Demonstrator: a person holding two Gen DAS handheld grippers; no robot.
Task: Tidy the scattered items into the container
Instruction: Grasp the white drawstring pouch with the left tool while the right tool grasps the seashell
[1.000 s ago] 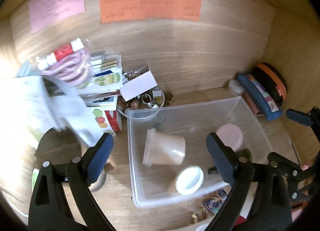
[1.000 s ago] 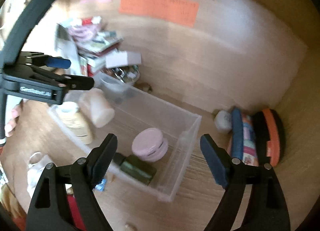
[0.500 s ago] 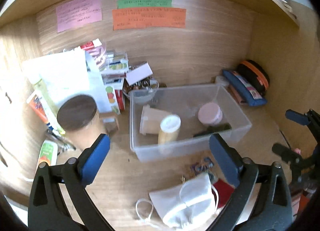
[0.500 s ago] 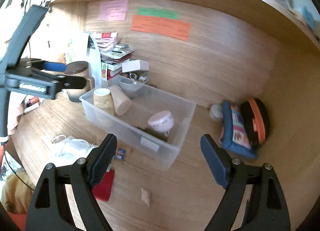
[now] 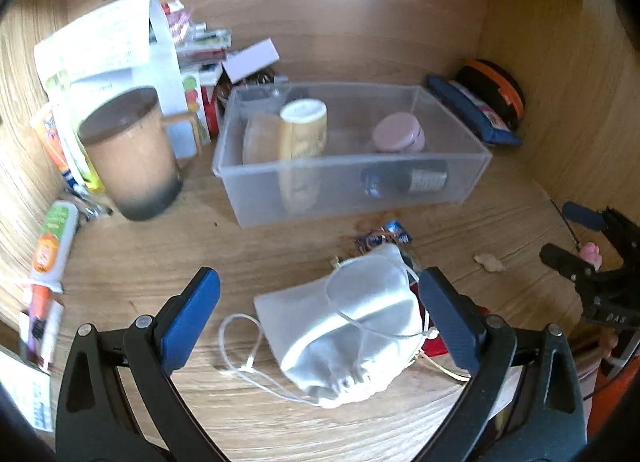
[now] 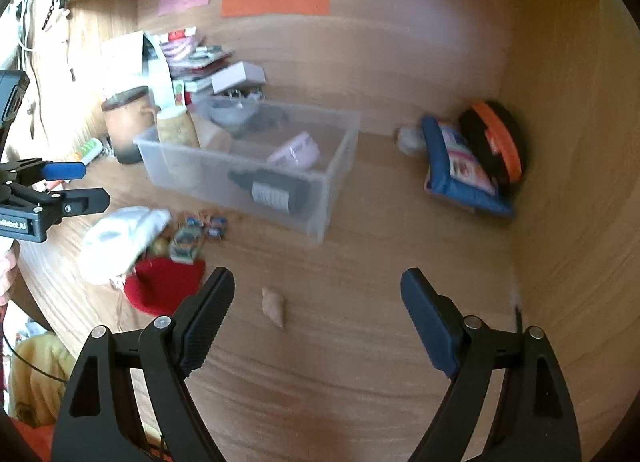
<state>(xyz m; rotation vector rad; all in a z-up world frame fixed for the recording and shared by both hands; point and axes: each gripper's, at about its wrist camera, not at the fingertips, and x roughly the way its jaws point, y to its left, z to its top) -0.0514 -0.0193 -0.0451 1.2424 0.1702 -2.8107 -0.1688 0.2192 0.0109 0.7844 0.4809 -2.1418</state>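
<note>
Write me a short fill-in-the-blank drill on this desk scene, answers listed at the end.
1. The pink round jar lies inside the clear ____.
2. The white drawstring pouch lies on the desk, ____ the clear container.
3. The left gripper has its jaws ____, with nothing held.
4. The mug stands to the ____ of the container in the left wrist view.

Answers: container; outside; open; left

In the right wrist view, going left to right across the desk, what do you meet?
White drawstring pouch → red cloth item → small beige lump → clear plastic container → blue pouch → black and orange case.
</note>
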